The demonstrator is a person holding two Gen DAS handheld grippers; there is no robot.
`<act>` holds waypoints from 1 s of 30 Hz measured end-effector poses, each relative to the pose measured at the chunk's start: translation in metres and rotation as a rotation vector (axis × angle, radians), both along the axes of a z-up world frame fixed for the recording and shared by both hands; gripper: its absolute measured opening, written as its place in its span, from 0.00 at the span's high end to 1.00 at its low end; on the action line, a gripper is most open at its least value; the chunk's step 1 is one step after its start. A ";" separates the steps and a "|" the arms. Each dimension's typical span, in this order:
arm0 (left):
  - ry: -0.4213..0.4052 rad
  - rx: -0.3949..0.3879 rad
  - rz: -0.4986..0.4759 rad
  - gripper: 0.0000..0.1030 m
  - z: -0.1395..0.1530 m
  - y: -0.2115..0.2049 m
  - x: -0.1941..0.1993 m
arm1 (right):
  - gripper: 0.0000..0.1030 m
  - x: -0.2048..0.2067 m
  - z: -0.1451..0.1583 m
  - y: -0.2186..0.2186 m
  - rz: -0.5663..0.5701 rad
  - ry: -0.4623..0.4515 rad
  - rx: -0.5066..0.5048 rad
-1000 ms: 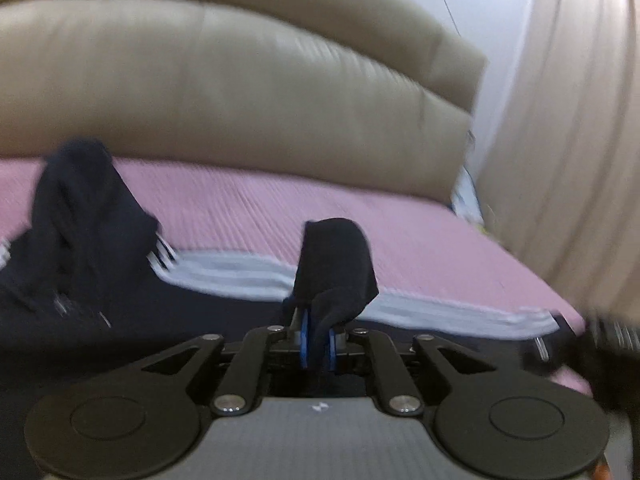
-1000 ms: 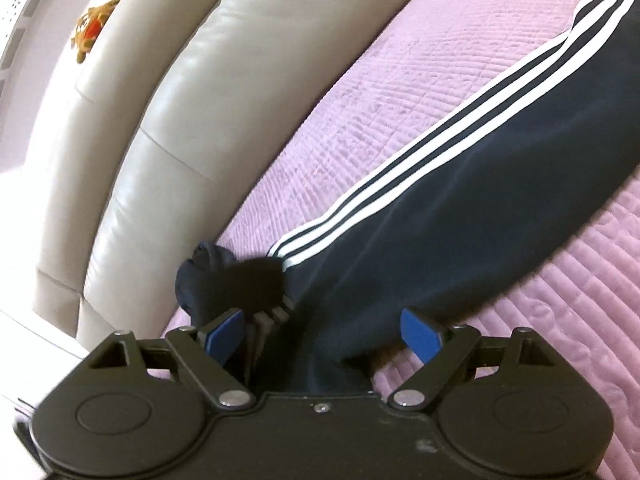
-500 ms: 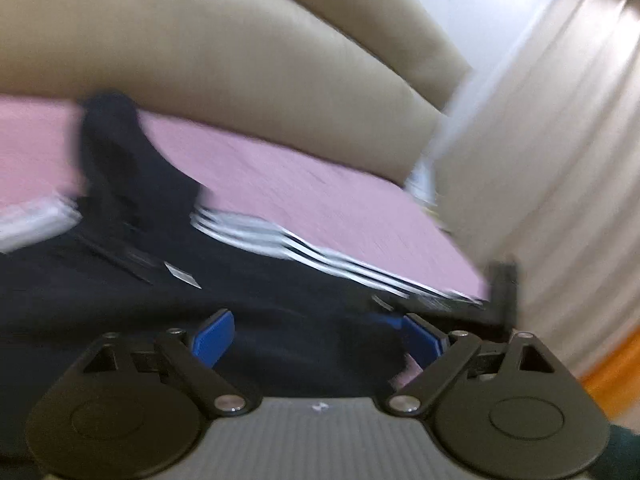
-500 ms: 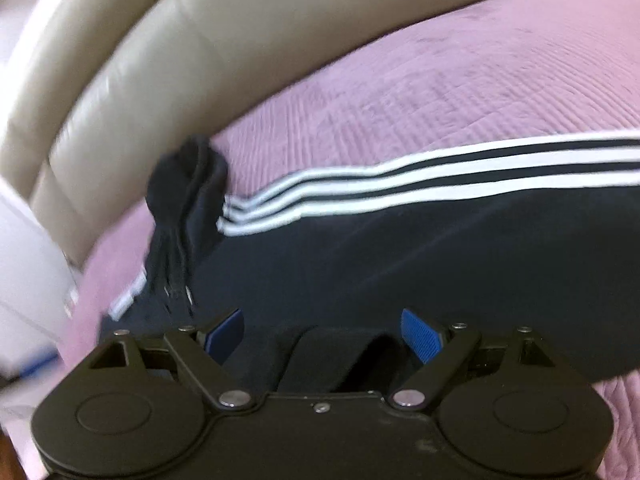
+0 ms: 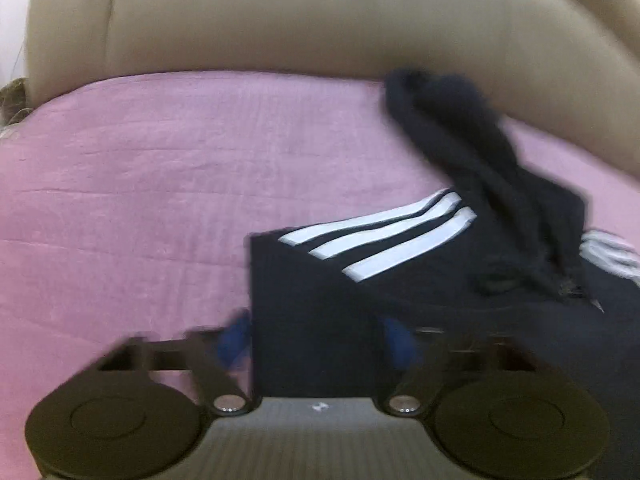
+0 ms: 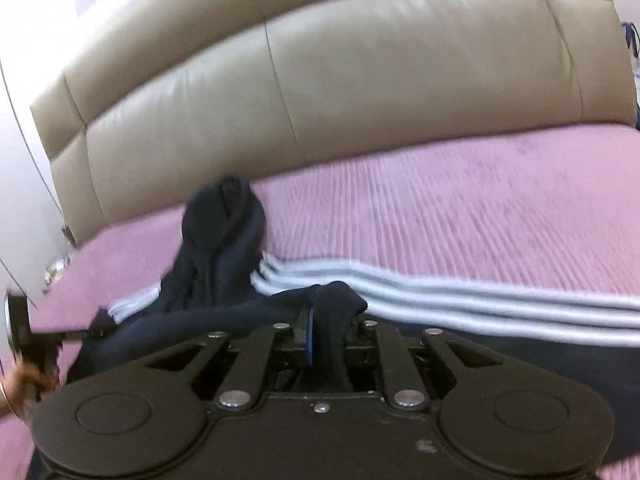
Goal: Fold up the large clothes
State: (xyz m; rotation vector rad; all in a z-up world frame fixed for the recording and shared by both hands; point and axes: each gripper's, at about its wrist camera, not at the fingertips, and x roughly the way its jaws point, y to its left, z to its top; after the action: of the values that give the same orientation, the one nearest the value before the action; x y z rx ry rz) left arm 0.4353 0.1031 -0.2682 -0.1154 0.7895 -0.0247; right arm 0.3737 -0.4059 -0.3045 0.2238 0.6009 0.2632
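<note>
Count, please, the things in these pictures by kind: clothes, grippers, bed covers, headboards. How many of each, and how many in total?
Clothes: 1, the dark jacket with white stripes.
Grippers: 2, the left gripper, closing around a fold of the jacket, and the right gripper, shut on its cloth.
Bed covers: 1, the pink bedspread.
Headboards: 1, the beige headboard.
Total: 5.

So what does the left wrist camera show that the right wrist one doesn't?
Only the left wrist view shows the left tool closing around a folded dark sleeve end with three short white stripes.

Only the right wrist view shows the right tool shut on a pinch of dark fabric, long stripes running right, and a hand at the left edge.

Both show the dark garment's bunched hood, the pink bedspread and the beige headboard.
</note>
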 end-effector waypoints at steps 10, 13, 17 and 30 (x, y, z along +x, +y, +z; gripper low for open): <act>-0.146 -0.034 0.231 0.54 0.006 0.004 -0.025 | 0.20 0.041 -0.023 0.021 -0.059 0.114 -0.327; -0.202 -0.083 0.142 0.13 0.039 0.003 -0.037 | 0.14 0.022 -0.004 0.041 0.026 0.060 -0.286; -0.147 -0.052 -0.073 0.00 0.064 -0.034 -0.054 | 0.05 0.016 -0.015 0.084 0.194 0.149 -0.270; 0.210 0.040 -0.178 0.00 0.010 -0.060 -0.107 | 0.05 0.000 -0.060 0.058 0.217 0.304 -0.153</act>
State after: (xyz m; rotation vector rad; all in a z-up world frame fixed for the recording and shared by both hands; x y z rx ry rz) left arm 0.3279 0.0429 -0.2581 -0.0096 1.0077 -0.1671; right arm 0.3733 -0.3482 -0.3643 0.0492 0.9453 0.3946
